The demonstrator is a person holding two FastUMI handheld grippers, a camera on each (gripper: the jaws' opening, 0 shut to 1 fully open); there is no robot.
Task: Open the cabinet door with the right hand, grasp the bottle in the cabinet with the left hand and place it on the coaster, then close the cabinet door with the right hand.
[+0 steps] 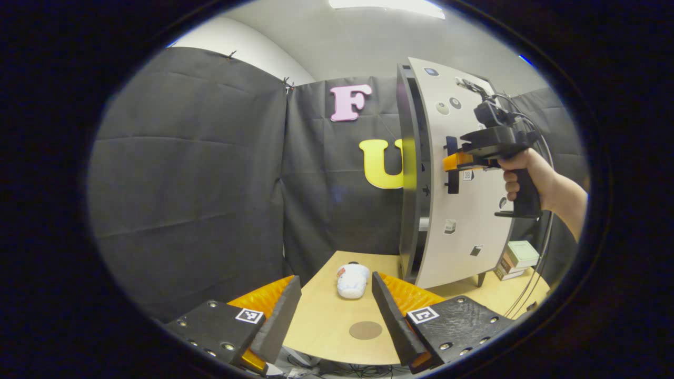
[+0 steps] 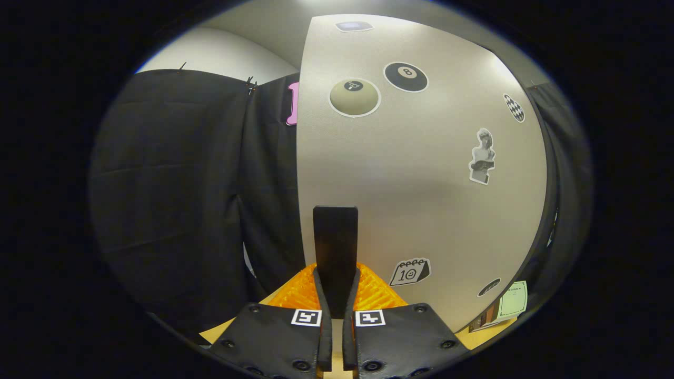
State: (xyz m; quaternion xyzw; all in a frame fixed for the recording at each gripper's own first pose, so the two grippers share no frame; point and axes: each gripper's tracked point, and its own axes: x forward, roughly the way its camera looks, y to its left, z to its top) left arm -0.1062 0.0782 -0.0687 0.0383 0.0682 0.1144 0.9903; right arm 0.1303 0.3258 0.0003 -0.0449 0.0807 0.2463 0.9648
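In the left gripper view a white bottle (image 1: 352, 280) rests on the wooden table (image 1: 321, 321), just beyond a round brown coaster (image 1: 365, 330) and apart from it. My left gripper (image 1: 336, 279) hovers open over the near table edge, with the bottle showing between its fingers farther off. The cabinet (image 1: 408, 173) stands at the right, its pale stickered door (image 1: 463, 210) slightly ajar. A hand holds my right gripper (image 1: 453, 163) against the door's black handle (image 1: 451, 163). In the right gripper view that gripper (image 2: 337, 273) is shut on the handle (image 2: 335, 237), close to the door (image 2: 421, 173).
Small boxes (image 1: 518, 258) are stacked on the table right of the cabinet, and a cable (image 1: 532, 289) hangs down past them. Black cloth walls close in the left and back. The table's near edge lies just beneath my left gripper's fingers.
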